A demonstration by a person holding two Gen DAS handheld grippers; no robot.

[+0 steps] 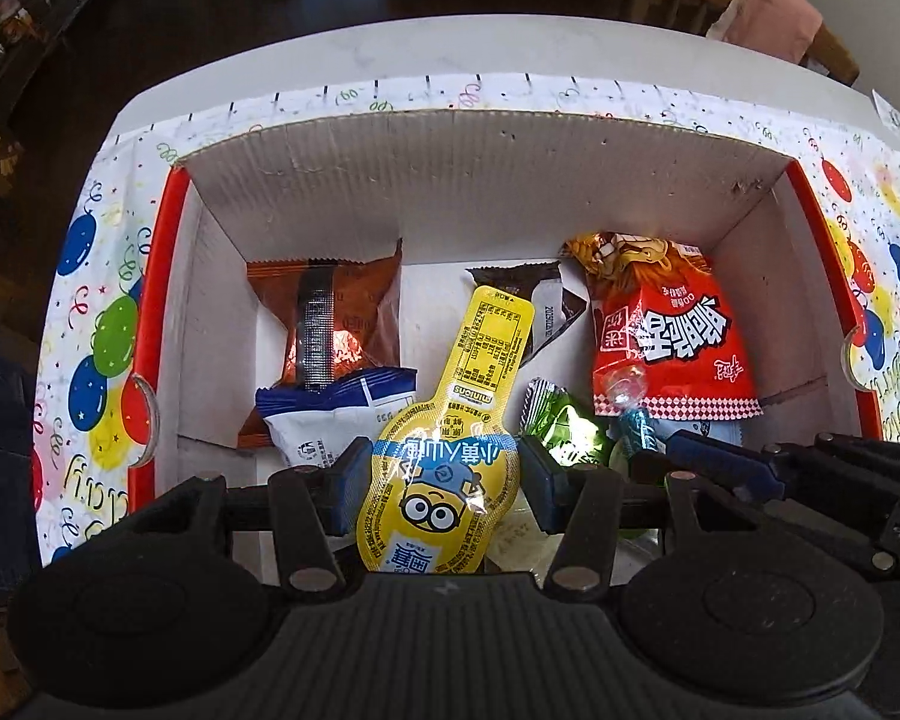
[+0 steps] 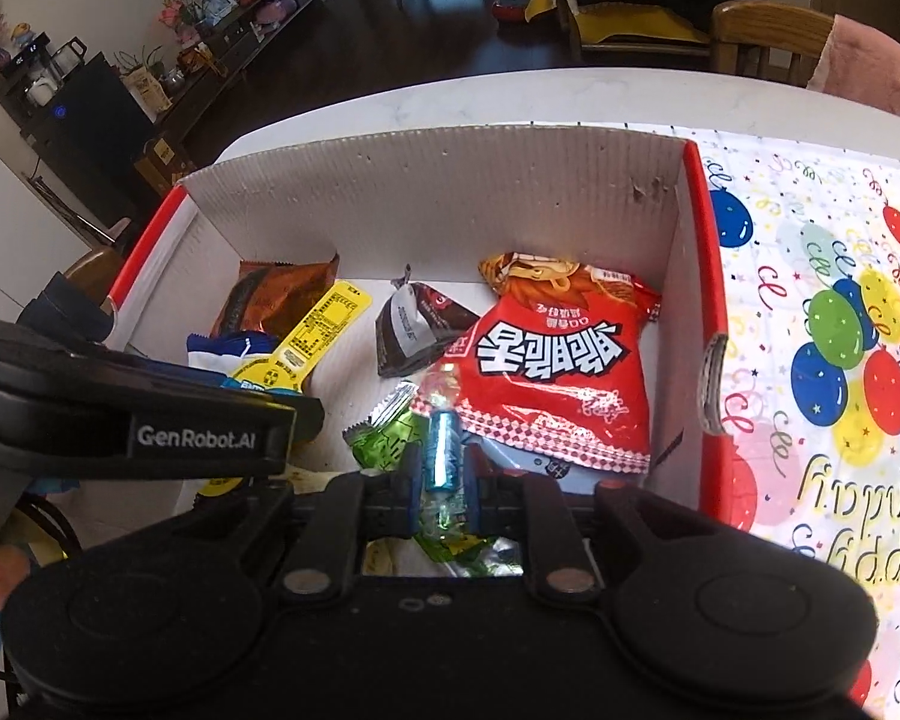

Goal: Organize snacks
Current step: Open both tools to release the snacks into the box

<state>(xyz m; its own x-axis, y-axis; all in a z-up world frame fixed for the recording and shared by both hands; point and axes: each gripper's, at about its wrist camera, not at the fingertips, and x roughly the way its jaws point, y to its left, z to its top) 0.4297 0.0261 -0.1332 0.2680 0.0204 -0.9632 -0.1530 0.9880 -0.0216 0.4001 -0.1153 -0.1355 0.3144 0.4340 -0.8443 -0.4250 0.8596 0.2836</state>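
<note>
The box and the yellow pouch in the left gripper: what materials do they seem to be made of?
The box looks like corrugated cardboard, matte white inside: fluted ribs show along its top edge. The yellow pouch seems glossy plastic film, judging by the bright glare on its printed surface, held in the left gripper.

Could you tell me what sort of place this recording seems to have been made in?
Most likely a home's dining and living area: a wooden chair at a white table with a birthday tablecloth, and a low cabinet of household ornaments behind.
</note>
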